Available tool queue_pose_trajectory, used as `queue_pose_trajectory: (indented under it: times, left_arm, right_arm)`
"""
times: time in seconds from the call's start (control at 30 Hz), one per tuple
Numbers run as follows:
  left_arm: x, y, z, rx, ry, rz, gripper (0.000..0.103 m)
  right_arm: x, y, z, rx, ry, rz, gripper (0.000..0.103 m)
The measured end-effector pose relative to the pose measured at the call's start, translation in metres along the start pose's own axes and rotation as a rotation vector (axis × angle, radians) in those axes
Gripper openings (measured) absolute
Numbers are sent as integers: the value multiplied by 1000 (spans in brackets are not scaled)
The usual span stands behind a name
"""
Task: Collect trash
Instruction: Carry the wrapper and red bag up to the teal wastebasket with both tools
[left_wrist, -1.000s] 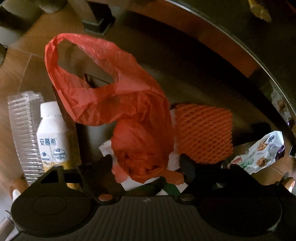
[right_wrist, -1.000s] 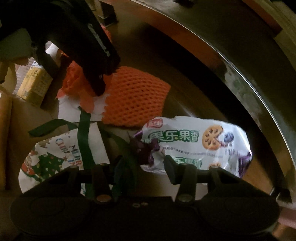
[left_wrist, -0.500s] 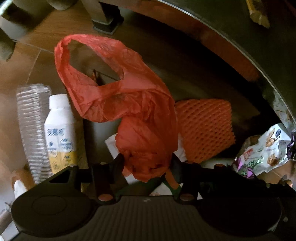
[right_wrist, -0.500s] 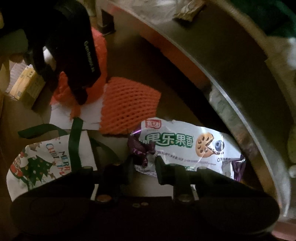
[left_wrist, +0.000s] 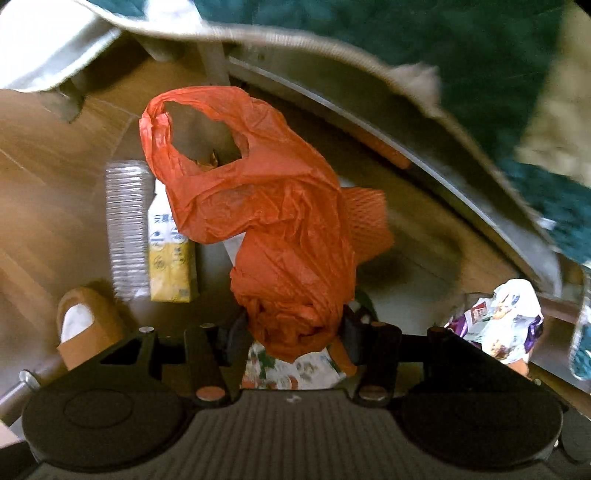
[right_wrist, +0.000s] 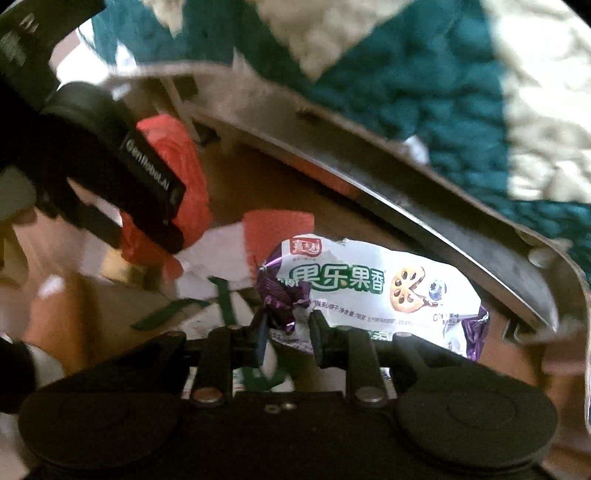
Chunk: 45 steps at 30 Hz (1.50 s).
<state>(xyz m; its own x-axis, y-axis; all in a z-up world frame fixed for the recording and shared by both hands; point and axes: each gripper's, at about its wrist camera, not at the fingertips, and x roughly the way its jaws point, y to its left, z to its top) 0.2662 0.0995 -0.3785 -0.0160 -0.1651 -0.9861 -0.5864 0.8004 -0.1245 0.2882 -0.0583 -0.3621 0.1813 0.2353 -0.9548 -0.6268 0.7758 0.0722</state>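
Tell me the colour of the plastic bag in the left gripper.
Orange-red, the plastic bag shows best in the left wrist view, bunched in the left gripper.

Bare wood floor (left_wrist: 44, 155) lies open at left; a table edge (left_wrist: 424, 158) overhangs behind. A bottle (left_wrist: 168, 251) and cups (left_wrist: 125, 229) crowd the bag (left_wrist: 273, 221).

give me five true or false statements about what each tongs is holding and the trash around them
1. The left tongs grip a crumpled orange plastic bag. True.
2. The right tongs are empty. False: they pinch the purple end of a white snack wrapper.
3. A white and yellow drink carton lies beside a clear ribbed plastic cup stack. True.
4. The orange foam net sleeve is inside the bag. False: it lies behind it.
5. A blue glass bottle sits between the tongs. False: none shows.
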Motion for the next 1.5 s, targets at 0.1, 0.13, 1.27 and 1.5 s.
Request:
queue_pose_trajectory:
  times: [0.1,0.13,1.27,1.5]
  left_arm:
    - [-36,1,-15,4,-41,-34,51]
    - [-48,2,-20,9,-55,-44,51]
    - [-451,-40,-113,342,-806,-197,52]
    - [-512,-63,-76,407,-932,-133,52]
  right_arm:
    - [-39,0,-1,37,-42,17,23]
    - [-50,1,-1,39,-57,19,23]
    - [-443,24,65,108,-760,134,23]
    - [-499,16,133,97,-869,185,23]
